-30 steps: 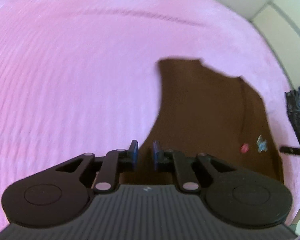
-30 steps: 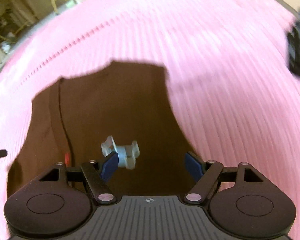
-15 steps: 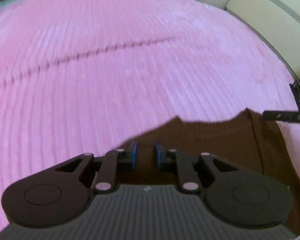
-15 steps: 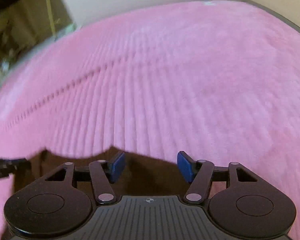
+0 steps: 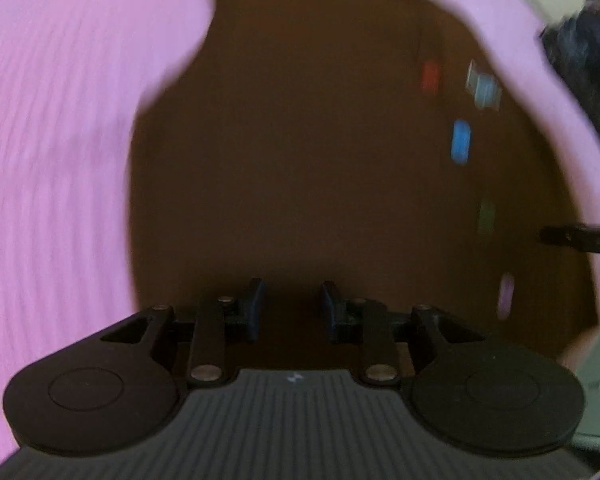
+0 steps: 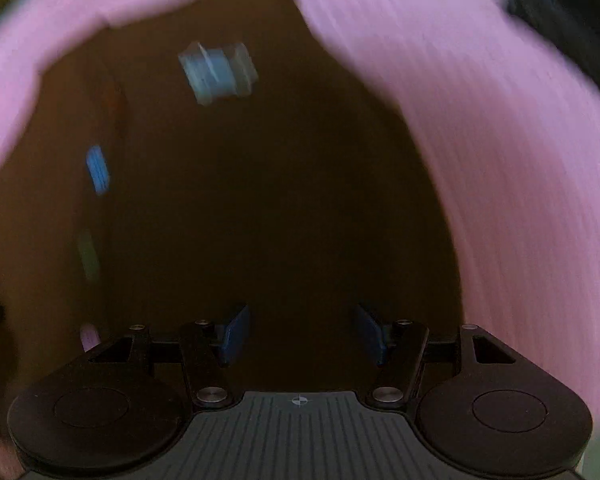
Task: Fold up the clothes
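- Your left hand-held gripper (image 5: pixel 291 306) hangs over the brown garment (image 5: pixel 320 160), its blue-padded fingers apart with a narrow gap and nothing between them.
- Your right hand-held gripper (image 6: pixel 300 334) is also above the brown cloth, its fingers spread wider, gripping nothing.
- The brown garment lies spread on the pink ribbed bedspread (image 5: pixel 60 160), filling the middle of both wrist views; both are motion-blurred.
- Small coloured patches show on the garment: a red one (image 5: pixel 431 74), a pale blue-grey one (image 5: pixel 484 88), a bright blue one (image 5: pixel 461 142), a faint green one (image 5: pixel 487 216) and a pink one (image 5: pixel 506 294).
- At the right edge of the left wrist view, a black finger tip (image 5: pixel 580 236) of the other gripper reaches in over the garment's side.
- A dark cloth pile (image 6: pixel 572 20) sits at the bedspread's far right corner.
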Motion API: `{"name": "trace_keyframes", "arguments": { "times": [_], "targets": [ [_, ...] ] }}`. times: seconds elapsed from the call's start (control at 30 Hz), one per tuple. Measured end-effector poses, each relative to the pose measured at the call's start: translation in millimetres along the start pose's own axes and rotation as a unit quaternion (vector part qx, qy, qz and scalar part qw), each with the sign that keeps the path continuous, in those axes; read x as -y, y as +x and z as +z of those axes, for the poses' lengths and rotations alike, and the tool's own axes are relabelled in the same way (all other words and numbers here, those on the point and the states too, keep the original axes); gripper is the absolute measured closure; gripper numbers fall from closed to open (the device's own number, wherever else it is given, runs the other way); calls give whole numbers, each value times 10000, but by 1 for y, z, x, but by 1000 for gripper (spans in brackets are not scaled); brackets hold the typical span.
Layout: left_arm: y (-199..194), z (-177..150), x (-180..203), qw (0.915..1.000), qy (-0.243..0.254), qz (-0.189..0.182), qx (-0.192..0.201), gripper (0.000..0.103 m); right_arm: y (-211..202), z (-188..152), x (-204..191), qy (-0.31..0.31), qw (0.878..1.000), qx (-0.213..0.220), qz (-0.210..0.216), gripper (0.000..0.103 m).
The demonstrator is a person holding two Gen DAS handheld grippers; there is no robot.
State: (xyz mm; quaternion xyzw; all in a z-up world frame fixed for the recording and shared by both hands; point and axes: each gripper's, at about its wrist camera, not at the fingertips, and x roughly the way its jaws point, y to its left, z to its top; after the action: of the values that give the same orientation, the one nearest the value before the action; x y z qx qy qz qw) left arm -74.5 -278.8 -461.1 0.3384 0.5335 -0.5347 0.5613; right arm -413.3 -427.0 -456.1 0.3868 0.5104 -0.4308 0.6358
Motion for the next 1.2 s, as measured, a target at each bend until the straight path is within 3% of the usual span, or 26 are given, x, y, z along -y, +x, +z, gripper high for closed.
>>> {"name": "trace_keyframes", "arguments": {
  "times": [0.13,0.2,0.37,0.47,0.57,0.8,0.97,1.03,1.07,1.2],
  "targets": [
    [-23,-31,-4,9973,-278,108,-668,77,-14,-42,-3,241,9956,-886,-208,42],
    [-42,-26,-2,9962,-284,157,-806,77,-31,-44,-8,278,9952,-895,-271,42],
    [-121,18,13,9997,-159,-170,-96,74,-105,-19,-29,388,9991,-175,-16,42],
    [-168,35,30,9991,137,54,392,71,-146,0,-41,338,9991,166,211,41],
    [-202,40,48,9969,121,357,685,69,-183,17,-52,167,9979,414,459,41],
    [-254,2,97,9913,-375,713,1044,58,-232,14,-46,-578,9949,448,700,41],
    [-264,-30,148,9880,-582,801,1187,56,-248,-7,-10,-897,9927,440,672,40],
    [-267,-43,167,9862,-662,820,1279,54,-252,-17,1,-1087,9910,440,650,34],
    [-268,-50,175,9856,-692,863,1282,53,-252,-23,5,-1187,9898,435,653,26],
    [-271,-73,205,9836,-750,1060,1251,51,-257,-44,16,-1543,9845,435,718,25]
  ]
}}
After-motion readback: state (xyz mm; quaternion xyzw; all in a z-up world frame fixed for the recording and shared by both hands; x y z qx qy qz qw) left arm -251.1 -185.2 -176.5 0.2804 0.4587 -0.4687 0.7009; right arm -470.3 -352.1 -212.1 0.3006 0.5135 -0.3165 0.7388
